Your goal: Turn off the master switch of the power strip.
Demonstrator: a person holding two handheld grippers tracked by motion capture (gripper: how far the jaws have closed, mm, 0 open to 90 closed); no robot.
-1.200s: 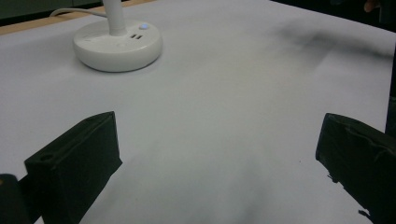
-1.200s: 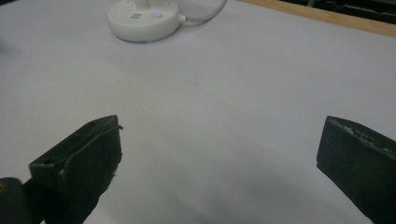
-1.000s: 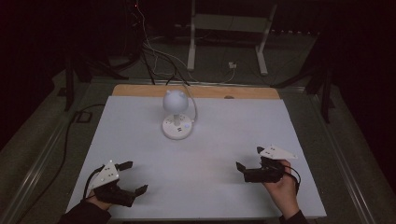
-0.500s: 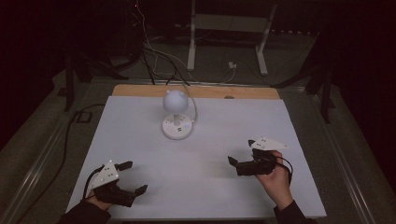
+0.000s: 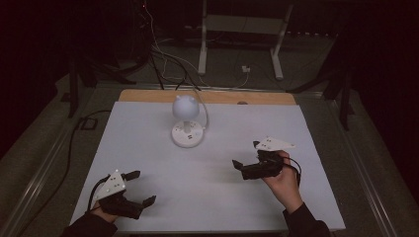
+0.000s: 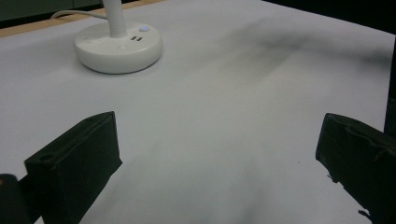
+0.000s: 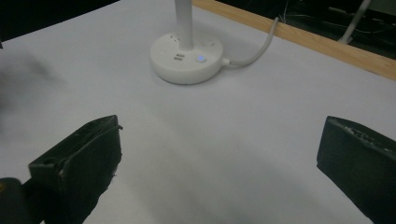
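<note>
At near-left corner of the white table (image 5: 148, 143), the left gripper (image 5: 141, 187) sits low w/ jaws spread wide, nothing btwn them; its hand comes in from the bottom edge. Left gripper view: both black jaws far apart over bare tabletop, lamp base ahead at upper left. Toward the middle-back stands the small white desk lamp (image 5: 187, 123), upright, round head on a short stem, round base w/ a lit button, cord running off the back edge. Lamp is well apart from both grippers. At right, the right gripper (image 5: 247, 157) is held above the table, jaws wide apart & empty, pointing left toward the lamp.
</note>
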